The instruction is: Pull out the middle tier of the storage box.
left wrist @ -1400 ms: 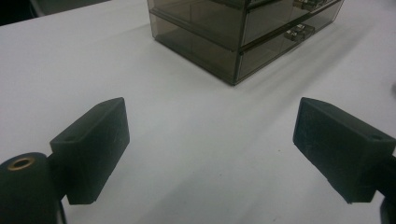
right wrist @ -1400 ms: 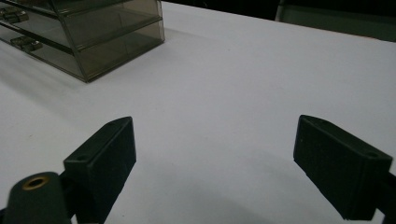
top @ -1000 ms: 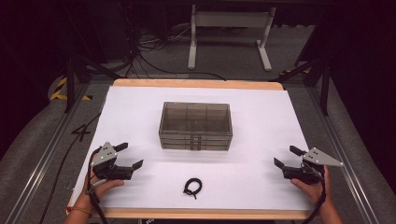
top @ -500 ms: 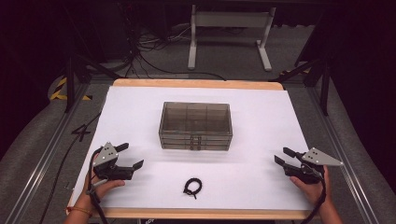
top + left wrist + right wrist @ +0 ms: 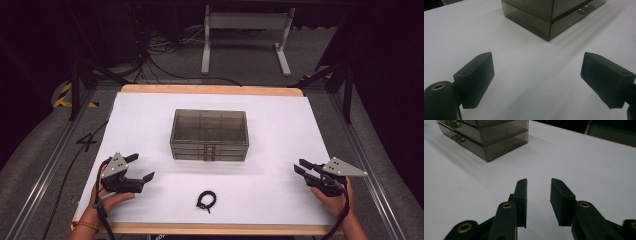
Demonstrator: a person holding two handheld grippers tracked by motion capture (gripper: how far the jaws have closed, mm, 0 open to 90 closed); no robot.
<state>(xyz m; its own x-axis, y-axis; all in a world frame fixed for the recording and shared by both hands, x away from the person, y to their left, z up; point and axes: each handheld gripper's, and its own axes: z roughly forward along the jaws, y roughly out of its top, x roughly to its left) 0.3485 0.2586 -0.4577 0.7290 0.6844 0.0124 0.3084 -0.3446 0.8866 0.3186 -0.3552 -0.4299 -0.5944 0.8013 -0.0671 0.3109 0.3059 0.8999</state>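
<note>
Smoky plastic drawer box (image 5: 209, 134) sits untouched on the tabletop (image 5: 280, 125); the right hand-held gripper (image 5: 303, 168) has narrowed its jaws (now a small gap, empty) since a second ago; the left hand-held gripper (image 5: 141, 167) stays wide open, empty, so no grasp has begun.

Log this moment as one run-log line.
left tool: open, empty, near table edge | right tool: partly open, empty | drawer box: mid-table, drawers shut | black loop: on white sheet, untouched

The left hand (image 5: 107, 200) holds the left gripper (image 5: 141, 167) low, near the person's side. Its jaws are spread wide apart with nothing between them. The right hand (image 5: 334, 197) holds the right gripper (image 5: 301, 166) far off on the other side. Its jaws have a small gap between them.
</note>
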